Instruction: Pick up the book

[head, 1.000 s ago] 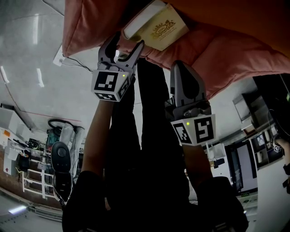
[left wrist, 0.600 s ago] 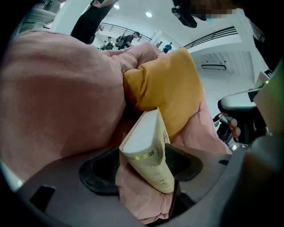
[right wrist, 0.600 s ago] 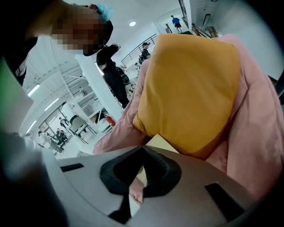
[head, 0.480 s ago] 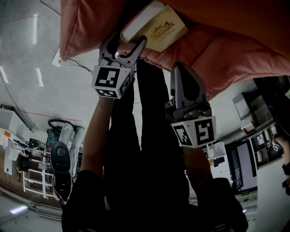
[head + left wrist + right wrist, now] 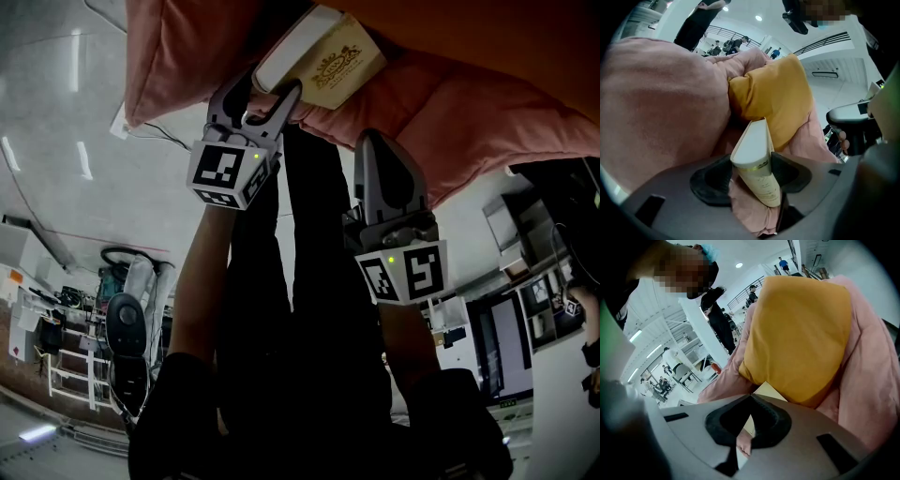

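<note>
A cream book (image 5: 323,58) with a gold emblem lies on the pink duvet (image 5: 450,103), one corner sticking out over the duvet's edge. My left gripper (image 5: 267,84) straddles that corner. In the left gripper view the book (image 5: 752,154) stands edge-on between the dark pads (image 5: 712,180), which are closing and touch both covers; a fold of pink fabric sits under it. My right gripper (image 5: 380,145) hangs a little lower to the right, shut and empty, apart from the book. Past its closed tips (image 5: 750,397) a corner of the book (image 5: 761,390) shows under a yellow pillow (image 5: 797,333).
The yellow pillow (image 5: 773,98) leans on the pink duvet (image 5: 656,103) just behind the book. Below the bed edge lie a pale floor, a white cable (image 5: 159,127), an office chair (image 5: 127,328) and shelving (image 5: 511,347). People stand far off in the hall.
The left gripper has crept up onto the book's corner and its jaws have narrowed around it. The book has shifted slightly up and right. The right gripper has stayed put.
</note>
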A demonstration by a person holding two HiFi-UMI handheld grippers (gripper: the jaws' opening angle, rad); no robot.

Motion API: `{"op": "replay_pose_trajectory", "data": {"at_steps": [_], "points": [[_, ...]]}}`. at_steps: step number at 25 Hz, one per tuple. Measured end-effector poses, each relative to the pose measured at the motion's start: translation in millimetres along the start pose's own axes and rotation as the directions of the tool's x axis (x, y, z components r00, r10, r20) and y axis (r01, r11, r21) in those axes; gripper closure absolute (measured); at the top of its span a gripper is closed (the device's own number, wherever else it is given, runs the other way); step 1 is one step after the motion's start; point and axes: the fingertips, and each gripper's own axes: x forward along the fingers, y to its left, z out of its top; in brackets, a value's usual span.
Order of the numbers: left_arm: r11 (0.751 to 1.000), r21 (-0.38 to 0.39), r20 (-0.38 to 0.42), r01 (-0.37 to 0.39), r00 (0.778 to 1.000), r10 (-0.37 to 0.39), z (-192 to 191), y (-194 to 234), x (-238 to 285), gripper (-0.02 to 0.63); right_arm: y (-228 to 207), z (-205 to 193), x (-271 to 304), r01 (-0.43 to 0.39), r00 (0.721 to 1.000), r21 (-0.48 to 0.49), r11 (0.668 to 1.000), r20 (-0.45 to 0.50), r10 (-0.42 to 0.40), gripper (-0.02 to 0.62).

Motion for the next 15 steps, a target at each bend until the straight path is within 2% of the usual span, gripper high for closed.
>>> {"op": "replay_pose_trajectory", "data": {"at_steps": [7,15], "points": [[1.0,-0.029,0.034,0.006,0.999,-0.005,6,-8,-6,0.354,0,4,-3,0.002,1.0,-0.003,1.0,0.015,-0.002,0.594],[1.0,-0.003,0.042,-0.007,0.999,0.007,12,-21,-20,0.365,7,9,-14,0.01,0.999,-0.001,1.0,0.042,-0.01,0.594]]}}
